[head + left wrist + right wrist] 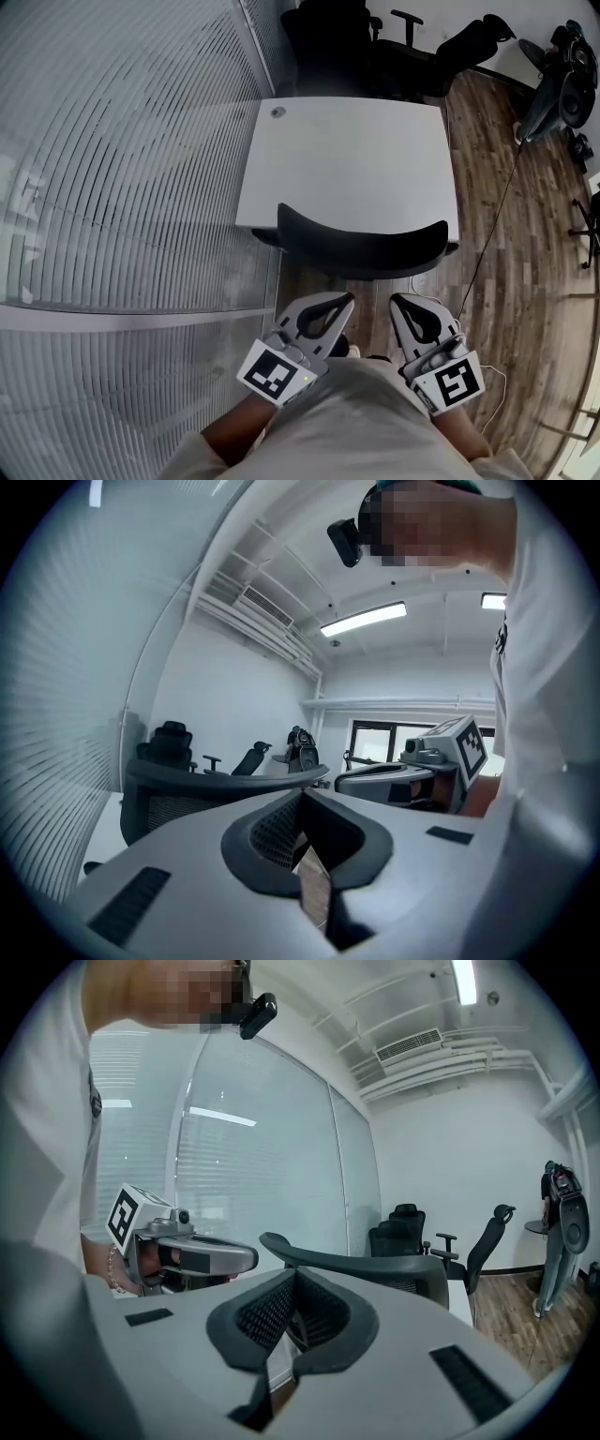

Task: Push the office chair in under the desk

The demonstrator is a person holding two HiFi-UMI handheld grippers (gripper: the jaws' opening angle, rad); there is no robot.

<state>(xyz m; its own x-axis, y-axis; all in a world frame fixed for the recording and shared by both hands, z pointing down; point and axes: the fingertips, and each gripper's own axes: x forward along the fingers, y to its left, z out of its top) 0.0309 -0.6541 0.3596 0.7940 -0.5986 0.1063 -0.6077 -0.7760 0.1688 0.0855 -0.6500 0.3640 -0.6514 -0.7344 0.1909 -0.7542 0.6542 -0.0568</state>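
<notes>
The black office chair's curved backrest (361,246) stands at the near edge of the white desk (347,155), with its seat hidden under the desk top. My left gripper (345,300) and right gripper (397,300) hover side by side just behind the backrest, a short gap away, both shut with nothing between the jaws. In the left gripper view, the shut jaws' tip (302,795) points at the backrest (187,785). In the right gripper view, the gripper's tip (294,1269) is likewise shut and aimed at the backrest (375,1269).
A glass wall with blinds (122,187) runs along the left of the desk. Other black office chairs (328,47) stand beyond the desk's far side. A thin cable (492,225) lies on the wood floor at the right, near dark equipment (562,84).
</notes>
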